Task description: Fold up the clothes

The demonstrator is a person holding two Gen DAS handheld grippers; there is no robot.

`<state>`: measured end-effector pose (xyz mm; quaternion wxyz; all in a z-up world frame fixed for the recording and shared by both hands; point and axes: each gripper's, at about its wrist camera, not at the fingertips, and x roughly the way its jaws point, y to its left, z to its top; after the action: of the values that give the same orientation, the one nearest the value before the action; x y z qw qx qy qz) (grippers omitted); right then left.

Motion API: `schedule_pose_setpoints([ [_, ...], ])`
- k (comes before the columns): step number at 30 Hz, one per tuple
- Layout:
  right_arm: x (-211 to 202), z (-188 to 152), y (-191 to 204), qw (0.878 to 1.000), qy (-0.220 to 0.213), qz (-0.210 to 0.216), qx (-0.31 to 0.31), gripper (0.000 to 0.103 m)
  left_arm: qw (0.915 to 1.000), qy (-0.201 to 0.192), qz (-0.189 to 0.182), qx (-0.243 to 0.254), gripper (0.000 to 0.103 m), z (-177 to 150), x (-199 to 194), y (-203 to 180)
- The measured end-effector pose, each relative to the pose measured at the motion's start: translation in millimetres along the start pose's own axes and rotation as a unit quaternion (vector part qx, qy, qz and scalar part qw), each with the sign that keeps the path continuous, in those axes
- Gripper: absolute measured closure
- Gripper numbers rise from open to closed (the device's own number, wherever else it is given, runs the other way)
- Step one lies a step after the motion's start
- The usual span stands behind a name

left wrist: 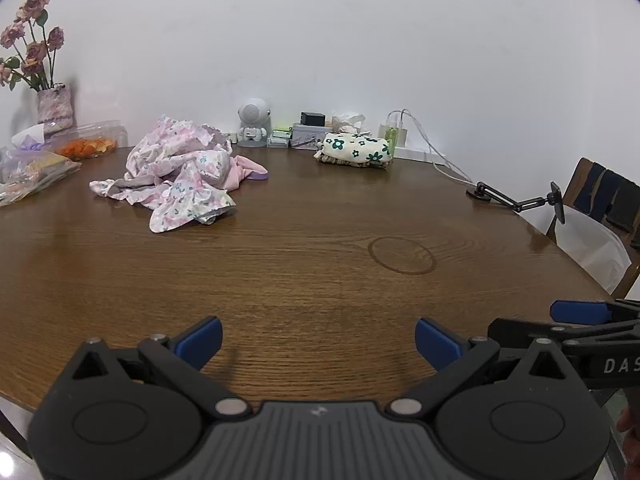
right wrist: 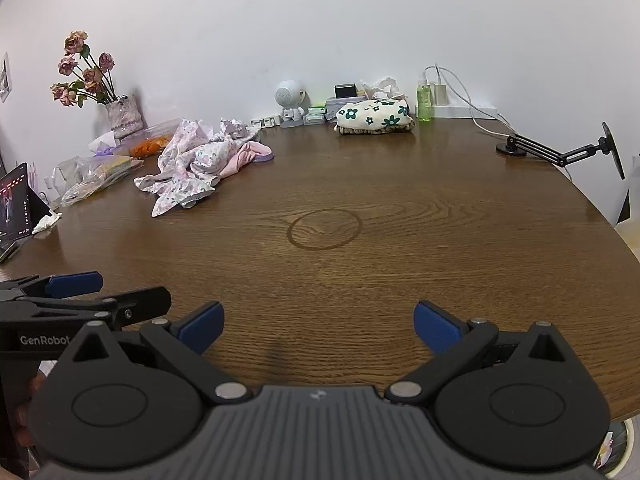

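On table — crumpled floral clothes (left wrist: 182,170), seemingly unfolded.

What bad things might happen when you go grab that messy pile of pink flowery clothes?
1. The flowery clothes lie in a tangled heap, so an open left hand-held gripper may pinch several layers at once and lift a knot.
2. The pile sits close to the tray of orange snacks and the plastic bags; dragging cloth could knock them.
3. The right hand-held gripper is far from the pile, so reaching over may bump the left one.
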<state>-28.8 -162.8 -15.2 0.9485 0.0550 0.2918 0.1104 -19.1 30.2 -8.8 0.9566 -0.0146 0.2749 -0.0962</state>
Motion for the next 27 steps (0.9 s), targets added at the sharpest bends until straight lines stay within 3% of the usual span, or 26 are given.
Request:
schedule_pose_setpoints([
  [27, 5.5, -5.2, -3.0, 1.0, 0.012, 0.005, 0.013, 0.0, 1.0, 0.004, -0.003, -0.004, 0.0, -3.1, 0.9, 1.6],
])
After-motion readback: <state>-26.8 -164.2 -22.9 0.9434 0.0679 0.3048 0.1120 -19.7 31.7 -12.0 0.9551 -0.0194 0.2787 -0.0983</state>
